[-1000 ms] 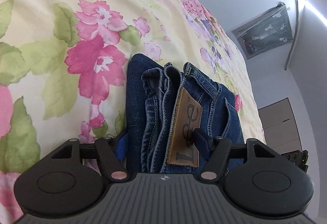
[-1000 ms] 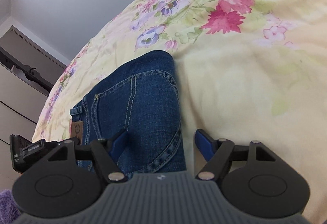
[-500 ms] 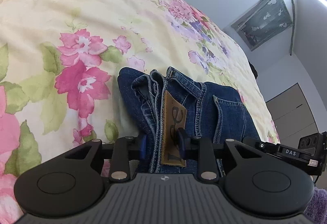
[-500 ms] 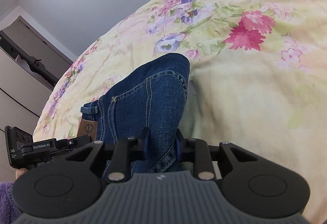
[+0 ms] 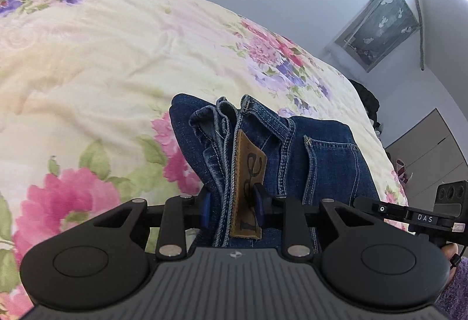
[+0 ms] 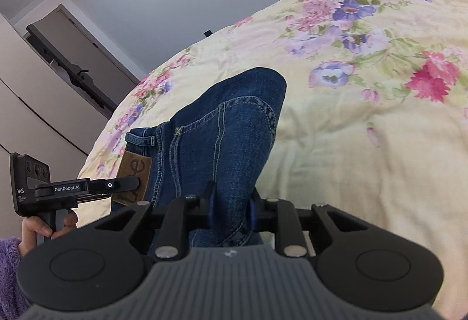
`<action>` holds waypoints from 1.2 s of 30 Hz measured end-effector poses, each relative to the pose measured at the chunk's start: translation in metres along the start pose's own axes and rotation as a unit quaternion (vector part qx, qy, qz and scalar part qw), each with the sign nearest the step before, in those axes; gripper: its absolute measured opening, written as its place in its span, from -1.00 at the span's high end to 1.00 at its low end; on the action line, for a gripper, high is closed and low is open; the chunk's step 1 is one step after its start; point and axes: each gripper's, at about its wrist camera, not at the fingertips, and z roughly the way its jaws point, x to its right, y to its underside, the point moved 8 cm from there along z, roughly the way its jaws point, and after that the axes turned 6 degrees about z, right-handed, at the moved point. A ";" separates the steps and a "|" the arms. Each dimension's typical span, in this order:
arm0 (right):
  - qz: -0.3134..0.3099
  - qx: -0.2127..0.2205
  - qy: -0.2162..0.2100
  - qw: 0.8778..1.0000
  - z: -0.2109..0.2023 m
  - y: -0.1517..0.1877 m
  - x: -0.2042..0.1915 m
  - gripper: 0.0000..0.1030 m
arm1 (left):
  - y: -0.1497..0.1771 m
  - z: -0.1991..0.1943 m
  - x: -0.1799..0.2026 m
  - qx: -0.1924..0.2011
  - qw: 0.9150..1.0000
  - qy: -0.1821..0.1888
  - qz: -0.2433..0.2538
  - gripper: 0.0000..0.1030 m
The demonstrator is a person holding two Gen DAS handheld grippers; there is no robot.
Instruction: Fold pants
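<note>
The folded blue jeans (image 5: 321,156) with a brown leather patch (image 5: 248,174) are held above the floral bed cover (image 5: 87,71). My left gripper (image 5: 232,210) is shut on the waistband end at the patch. My right gripper (image 6: 231,209) is shut on the other end of the jeans (image 6: 222,138), by the back pocket. The left gripper also shows in the right wrist view (image 6: 128,184), the right one in the left wrist view (image 5: 377,207).
The bed cover (image 6: 365,144) fills most of both views. A grey wall and wardrobe doors (image 6: 26,103) stand beyond the bed. A dark framed panel (image 5: 377,27) hangs on the wall.
Both grippers went from open to shut on the jeans. The jeans have been lifted off the bed and both views have tilted upward.
</note>
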 end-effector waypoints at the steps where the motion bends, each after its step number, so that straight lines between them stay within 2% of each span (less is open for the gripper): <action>1: -0.001 -0.003 -0.007 1.000 0.006 0.002 -0.010 0.67 | -0.001 -0.009 -0.008 0.000 1.000 -0.006 -0.001 0.39; 8: 0.001 -0.029 -0.049 0.998 0.067 0.028 -0.075 0.67 | -0.009 -0.052 -0.075 -0.001 0.999 -0.052 0.005 0.39; 13: 0.008 -0.061 -0.064 0.996 0.116 0.053 -0.099 0.67 | -0.003 -0.057 -0.120 -0.017 0.997 -0.071 0.002 0.39; 21: 0.026 -0.084 -0.055 0.995 0.168 0.069 -0.084 0.67 | 0.026 -0.027 -0.175 -0.028 0.998 -0.049 -0.031 0.37; 25: 0.022 -0.086 -0.042 0.995 0.184 0.073 -0.069 0.65 | 0.032 -0.014 -0.184 -0.033 0.998 -0.048 -0.011 0.25; 30: 0.013 -0.088 -0.019 0.996 0.201 0.080 -0.053 0.61 | 0.038 -0.009 -0.194 -0.029 0.999 -0.029 -0.026 0.17; 33: 0.025 -0.092 -0.009 0.995 0.203 0.081 -0.052 0.58 | 0.039 -0.013 -0.190 -0.025 0.999 -0.038 -0.026 0.15; 36: 0.005 -0.098 0.018 0.995 0.199 0.078 -0.062 0.49 | 0.035 -0.019 -0.182 -0.030 0.997 -0.067 -0.018 0.06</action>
